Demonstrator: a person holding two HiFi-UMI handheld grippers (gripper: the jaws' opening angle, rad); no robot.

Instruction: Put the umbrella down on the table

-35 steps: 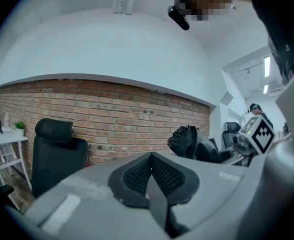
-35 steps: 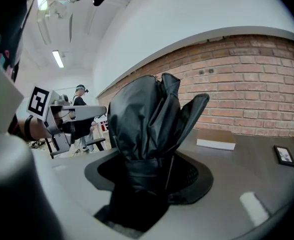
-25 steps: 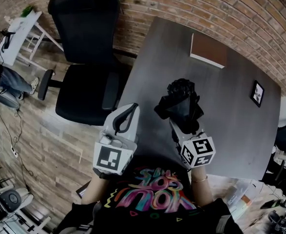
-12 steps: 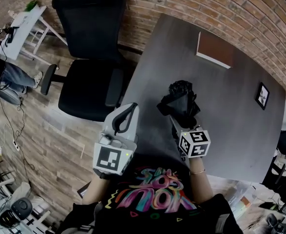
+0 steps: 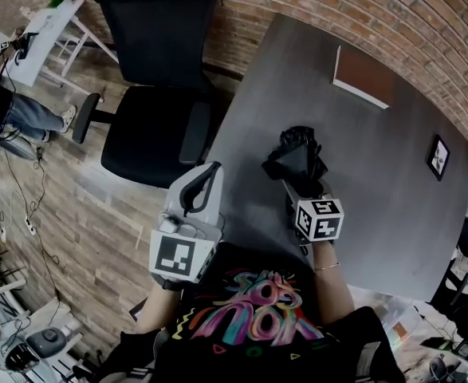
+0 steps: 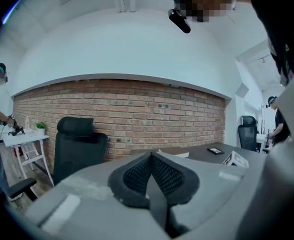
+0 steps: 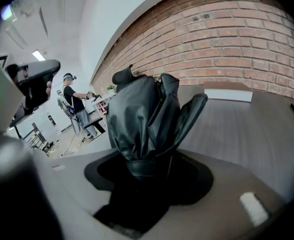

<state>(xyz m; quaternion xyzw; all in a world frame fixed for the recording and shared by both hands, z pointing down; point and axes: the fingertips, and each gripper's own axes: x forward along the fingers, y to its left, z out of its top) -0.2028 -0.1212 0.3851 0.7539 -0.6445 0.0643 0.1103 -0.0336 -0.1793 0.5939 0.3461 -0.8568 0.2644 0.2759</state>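
Note:
A folded black umbrella sticks forward out of my right gripper, which is shut on its lower end. It hangs over the near middle of the dark grey table; I cannot tell whether it touches the top. In the right gripper view the crumpled umbrella canopy fills the space between the jaws, with the table behind it. My left gripper is held off the table's left edge, over the floor. Its jaws meet with nothing between them in the left gripper view.
A black office chair stands left of the table against the brick wall. A flat brown and white board lies at the table's far side, and a small black frame at the right. A white side table and a person are far left.
My right gripper has sunk toward the table with the umbrella still in it. My left gripper has shifted slightly and stays shut.

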